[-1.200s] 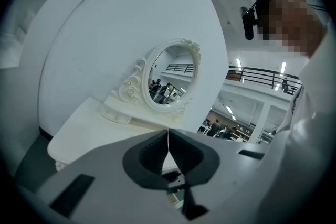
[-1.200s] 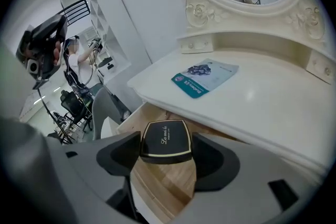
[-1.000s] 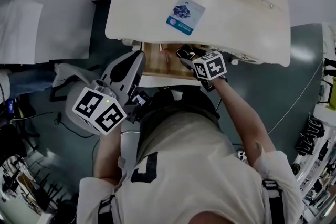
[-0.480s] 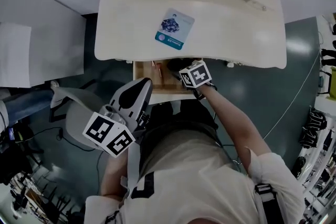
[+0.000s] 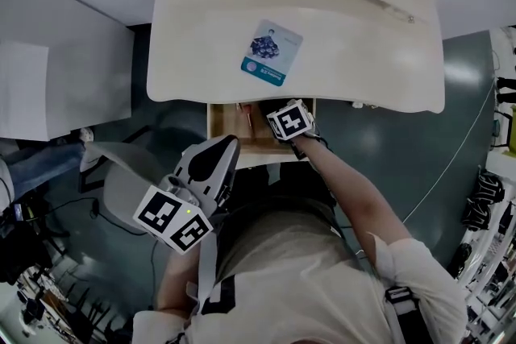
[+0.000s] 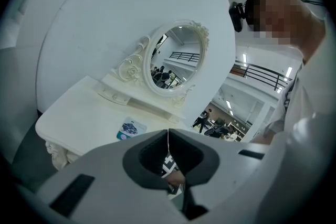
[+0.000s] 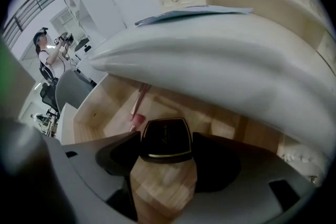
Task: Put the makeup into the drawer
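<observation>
- Right gripper: jaws are part-way closed and clamp a black makeup compact with a gold trim by its two sides.
- The compact sits inside the open drawer, over its wooden floor and just below the front edge of the dressing table. Whether it touches the floor cannot be told.
- In the head view the right gripper reaches into the drawer from the front, with its marker cube uppermost.
- A slim pink item lies in the drawer, left of the compact and apart from it.
- Left gripper: jaws are together, tip to tip, with nothing between them. It is held off the table, in front of the drawer.
- A blue-and-white card lies flat on the table top, behind the drawer.
- An oval mirror stands at the back of the table.
</observation>
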Available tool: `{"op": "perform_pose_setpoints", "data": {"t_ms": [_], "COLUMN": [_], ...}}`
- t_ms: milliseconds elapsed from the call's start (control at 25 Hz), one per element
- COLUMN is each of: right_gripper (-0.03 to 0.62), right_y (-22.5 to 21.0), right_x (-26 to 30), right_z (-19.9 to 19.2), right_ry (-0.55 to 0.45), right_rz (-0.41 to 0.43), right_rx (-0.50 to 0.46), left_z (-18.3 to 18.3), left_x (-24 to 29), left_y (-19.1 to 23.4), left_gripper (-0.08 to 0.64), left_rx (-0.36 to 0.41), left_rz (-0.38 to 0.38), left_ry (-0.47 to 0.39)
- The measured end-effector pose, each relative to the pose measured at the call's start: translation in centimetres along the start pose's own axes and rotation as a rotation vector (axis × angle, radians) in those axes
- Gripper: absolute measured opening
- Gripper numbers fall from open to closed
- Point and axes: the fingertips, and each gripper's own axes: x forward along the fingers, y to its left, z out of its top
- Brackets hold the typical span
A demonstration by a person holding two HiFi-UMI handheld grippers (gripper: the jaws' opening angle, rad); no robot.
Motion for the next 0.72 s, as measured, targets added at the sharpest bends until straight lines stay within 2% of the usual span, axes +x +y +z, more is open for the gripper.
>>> {"op": "perform_pose_setpoints", "data": {"t_ms": [120,400,560,720], "right_gripper": [0.319,0.319,0.319,0.319], "right_y": [-0.1,0.7,1.2,1.0], "right_x": [0.2,-1.9,-5.5,-8.3], "right_z": [-0.1,0.3,0.7,0.3], "right_ry": [-0.004,-0.040,-0.116,-0.148], "right_rz": [-0.024,-0.012,0.016,0.014], "right_rx": [-0.015,-0.066,-0.044,-0.006], "left_z": [-0.1,0.5,1.3,2.2], "left_x": [-0.3,-0.8,-1.2,-1.6], "left_y": [0.1,0.0,-0.3,-0.8], "left_gripper": [0.058,0.058,0.058,0.058], "left_rx": [-0.001,0.012,0.027,0.049], "left_rz": [0.002,-0.023,-0.049,-0.071], "left_ry": [0.000,-0.021,-0.043,-0.065]}}
